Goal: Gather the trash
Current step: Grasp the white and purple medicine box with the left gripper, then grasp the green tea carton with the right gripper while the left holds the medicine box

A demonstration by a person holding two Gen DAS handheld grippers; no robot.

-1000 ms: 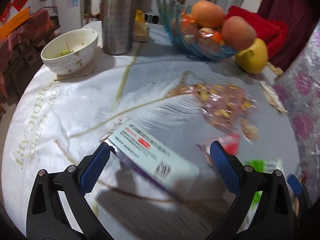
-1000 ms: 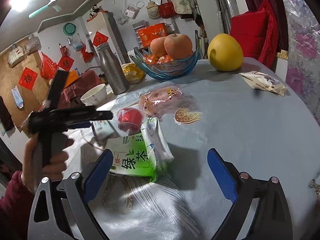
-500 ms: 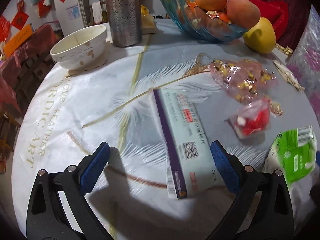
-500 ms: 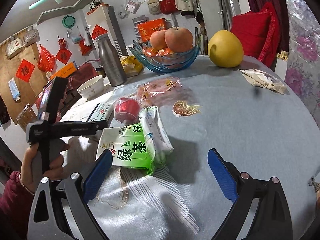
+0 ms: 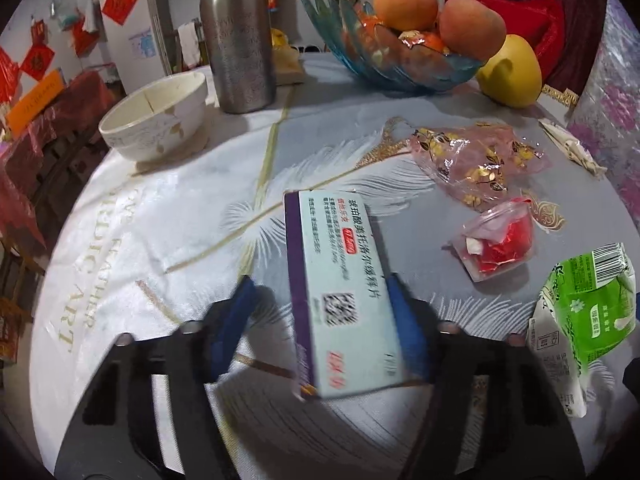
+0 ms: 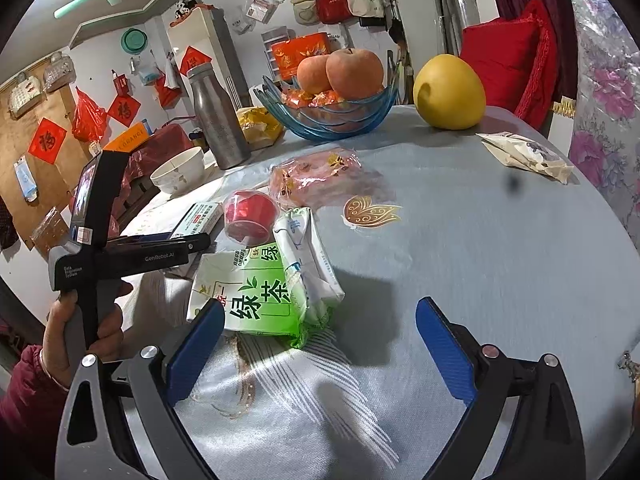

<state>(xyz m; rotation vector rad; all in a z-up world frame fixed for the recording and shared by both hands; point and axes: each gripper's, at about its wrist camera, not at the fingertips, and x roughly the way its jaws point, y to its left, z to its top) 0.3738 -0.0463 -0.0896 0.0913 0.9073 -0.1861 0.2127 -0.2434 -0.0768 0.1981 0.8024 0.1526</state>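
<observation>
A white and purple medicine box (image 5: pixel 336 280) lies on the table between the fingers of my left gripper (image 5: pixel 320 320), which is partly closed around it; the right pad touches the box, the left pad stands apart. The box also shows in the right wrist view (image 6: pixel 198 219). My right gripper (image 6: pixel 320 352) is open and empty, just in front of a crushed green tea carton (image 6: pixel 264 292). A clear cup with red wrapper (image 6: pixel 250 216) and a pink candy wrapper (image 6: pixel 316 176) lie beyond it. A cream packet (image 6: pixel 524 154) lies at the far right.
A white bowl (image 5: pixel 156 116), a steel bottle (image 5: pixel 238 36), a blue glass fruit bowl (image 5: pixel 400 52) with apples and a yellow pomelo (image 5: pixel 510 72) stand at the back of the round table (image 6: pixel 480 260). A flowered cover hangs along the right edge.
My left gripper has moved forward over the medicine box and its fingers have narrowed around it. My right gripper has come a little closer to the green carton.
</observation>
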